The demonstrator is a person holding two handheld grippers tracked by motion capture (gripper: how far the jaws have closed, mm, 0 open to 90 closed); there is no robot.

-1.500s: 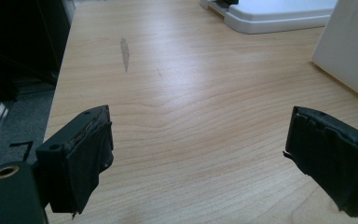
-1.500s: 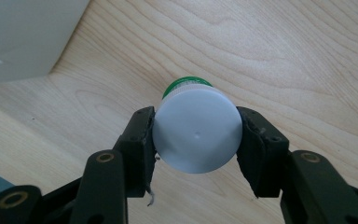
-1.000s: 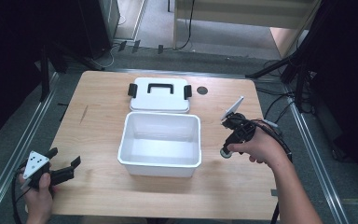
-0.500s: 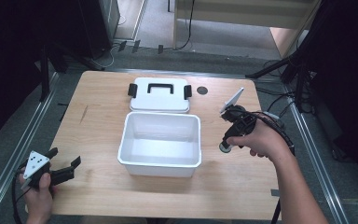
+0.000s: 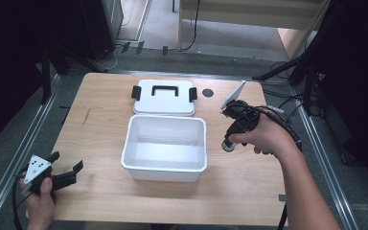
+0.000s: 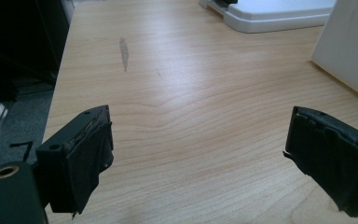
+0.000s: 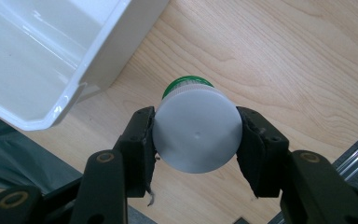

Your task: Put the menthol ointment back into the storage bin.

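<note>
High view overlooks the table (image 5: pixel 100 139); both gripper views skim it closely.

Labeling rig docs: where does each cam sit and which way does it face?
High view: overhead, facing forward-down on table; both hands, forearms show.
Left gripper view: rides left gripper, low along table; open jaws.
Right gripper view: rides right gripper, facing down; jaws clamp bottle.
Shared: bin in all; lid in high and left.

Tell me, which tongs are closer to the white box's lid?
Right. The right tongs hover beside the lid, gripping a bottle; the left tongs sit at the table's near corner.
</note>
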